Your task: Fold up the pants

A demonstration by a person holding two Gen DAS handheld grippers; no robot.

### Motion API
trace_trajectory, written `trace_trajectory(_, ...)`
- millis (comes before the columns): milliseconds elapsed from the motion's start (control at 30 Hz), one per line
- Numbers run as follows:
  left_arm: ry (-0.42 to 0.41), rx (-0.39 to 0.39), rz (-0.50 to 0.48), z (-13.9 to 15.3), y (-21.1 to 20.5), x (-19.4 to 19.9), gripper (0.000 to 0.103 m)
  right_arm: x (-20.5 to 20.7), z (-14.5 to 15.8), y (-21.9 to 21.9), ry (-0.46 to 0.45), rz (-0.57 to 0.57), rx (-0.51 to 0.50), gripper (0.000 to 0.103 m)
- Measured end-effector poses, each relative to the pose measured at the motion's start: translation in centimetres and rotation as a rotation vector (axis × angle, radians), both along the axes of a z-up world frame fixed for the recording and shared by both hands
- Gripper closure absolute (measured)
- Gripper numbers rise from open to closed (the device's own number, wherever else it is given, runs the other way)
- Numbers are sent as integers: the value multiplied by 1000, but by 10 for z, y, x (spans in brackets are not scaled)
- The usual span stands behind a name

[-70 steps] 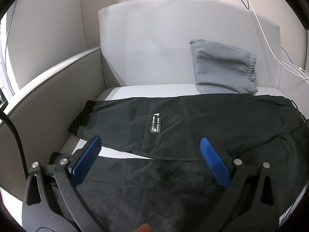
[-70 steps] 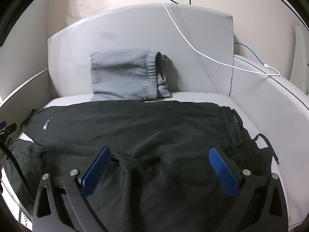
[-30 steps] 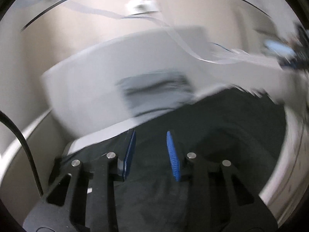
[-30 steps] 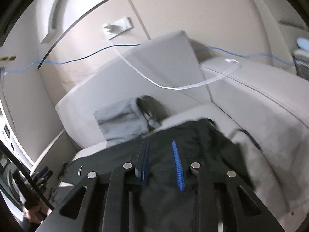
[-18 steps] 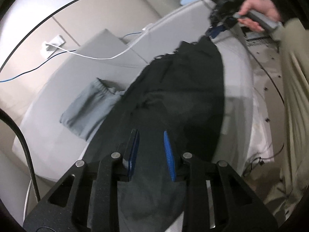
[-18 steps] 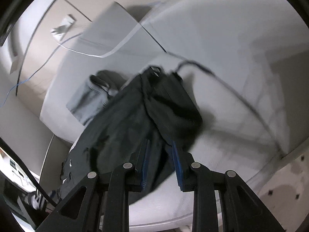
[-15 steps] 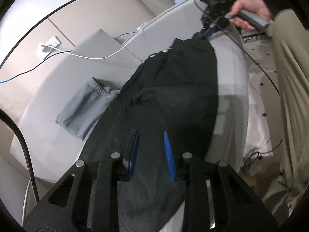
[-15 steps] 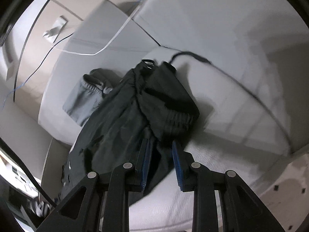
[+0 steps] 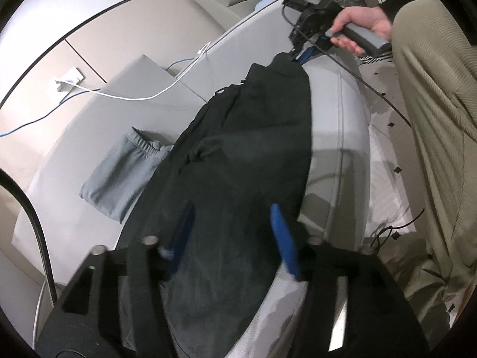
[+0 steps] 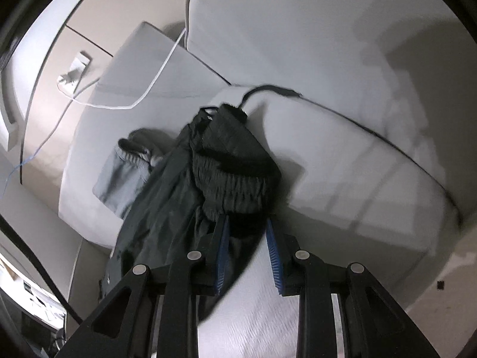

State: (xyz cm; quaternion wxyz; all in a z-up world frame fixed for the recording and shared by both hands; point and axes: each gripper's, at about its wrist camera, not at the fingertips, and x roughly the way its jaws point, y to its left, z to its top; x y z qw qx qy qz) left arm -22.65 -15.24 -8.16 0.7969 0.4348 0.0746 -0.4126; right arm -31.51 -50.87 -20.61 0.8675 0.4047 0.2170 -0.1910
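Note:
The black pants (image 9: 247, 149) lie doubled lengthwise along the grey sofa seat (image 9: 337, 137). My left gripper (image 9: 232, 223) is over the leg end, and its jaws are opening. The dark cloth lies between the blue pads (image 9: 283, 238), which no longer press on it. At the waist end my right gripper (image 10: 247, 253) is shut on the pants (image 10: 232, 173) just below the gathered waistband. In the left wrist view that right gripper (image 9: 301, 55) shows far off, held by a hand (image 9: 357, 21). A black drawstring (image 10: 268, 89) trails from the waistband over the cushion.
Folded grey sweatpants (image 9: 125, 179) (image 10: 119, 176) lean against the sofa back beside the black pants. A white cable (image 9: 167, 89) and a blue one run from a wall socket (image 9: 68, 80). The person's beige trousers (image 9: 432, 149) stand right of the seat edge, with cables on the floor.
Both grippers shut on the pants, swung them over and came down to the seat. In the last half second the left jaws have spread apart; the right stays shut.

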Motion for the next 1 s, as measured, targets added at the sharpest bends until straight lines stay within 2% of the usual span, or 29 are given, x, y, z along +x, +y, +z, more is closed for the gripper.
trace_trajectory(67, -10, 4, -13, -2, 2, -5, 37, 7, -1, -4, -16, 1, 18, 69)
trace_trajectory(167, -8, 21, -36, -5, 3, -11, 37, 14, -2, -11, -75, 3, 81, 54)
trace_trajectory(300, 8, 46, -62, -10, 2, -16, 37, 34, 6, -11, -52, 7, 89, 39)
trace_trajectory(333, 12, 52, -62, -11, 1, -16, 36, 37, 8, -11, -50, 10, 90, 40)
trace_trajectory(433, 34, 75, -48, -16, -1, -12, 36, 45, 5, -12, -65, 19, 139, 84)
trace_trajectory(533, 61, 103, -35, -21, -4, -5, 36, 35, 3, -11, -110, -21, 176, 89)
trace_trajectory(667, 85, 149, -21, -28, -12, 8, 38, 9, 22, 1, -200, -38, 148, 90)
trace_trajectory(733, 111, 191, -9, -34, -19, 16, 63, -1, 29, 6, -225, -43, 135, 90)
trace_trajectory(800, 145, 213, -20, -36, -23, 19, 95, -6, 33, 8, -237, -46, 126, 90)
trace_trajectory(833, 127, 233, -2, -38, -26, 19, 103, -7, 34, 8, -239, -47, 123, 91)
trace_trajectory(900, 106, 252, 2, -39, -28, 20, 103, -10, 33, 9, -239, -46, 127, 91)
trace_trajectory(1000, 89, 206, 11, -31, -24, 21, 103, -15, 30, 8, -238, -49, 139, 91)
